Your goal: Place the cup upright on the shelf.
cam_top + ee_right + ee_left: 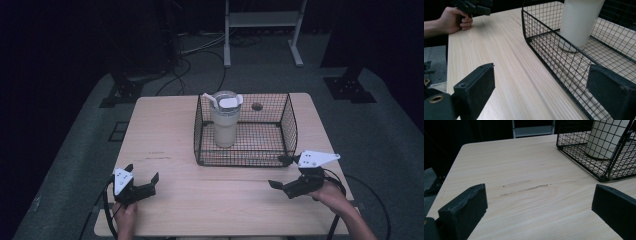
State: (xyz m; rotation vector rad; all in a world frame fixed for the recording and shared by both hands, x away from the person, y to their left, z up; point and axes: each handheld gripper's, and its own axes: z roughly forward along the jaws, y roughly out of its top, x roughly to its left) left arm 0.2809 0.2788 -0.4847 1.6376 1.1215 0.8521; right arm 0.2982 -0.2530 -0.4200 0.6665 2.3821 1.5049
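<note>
I see a pale wooden table (170,125) with two scuff marks (526,187) on its left part, standing on grey carpet (380,130). Beyond it I make out a white metal frame (262,30) and black cables (195,60) across the floor

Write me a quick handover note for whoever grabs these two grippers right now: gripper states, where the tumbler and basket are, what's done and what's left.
Left gripper: open, holding nothing, near the table's front left edge.
Right gripper: open, holding nothing, just off the front right corner of the wire basket.
Tumbler: cream-coloured, lidded, with a straw, upright inside the basket at its left rear.
Done: nothing gripped yet.
Left: probably reach into the basket from above and grip the tumbler; the right gripper is nearer the basket.
</note>
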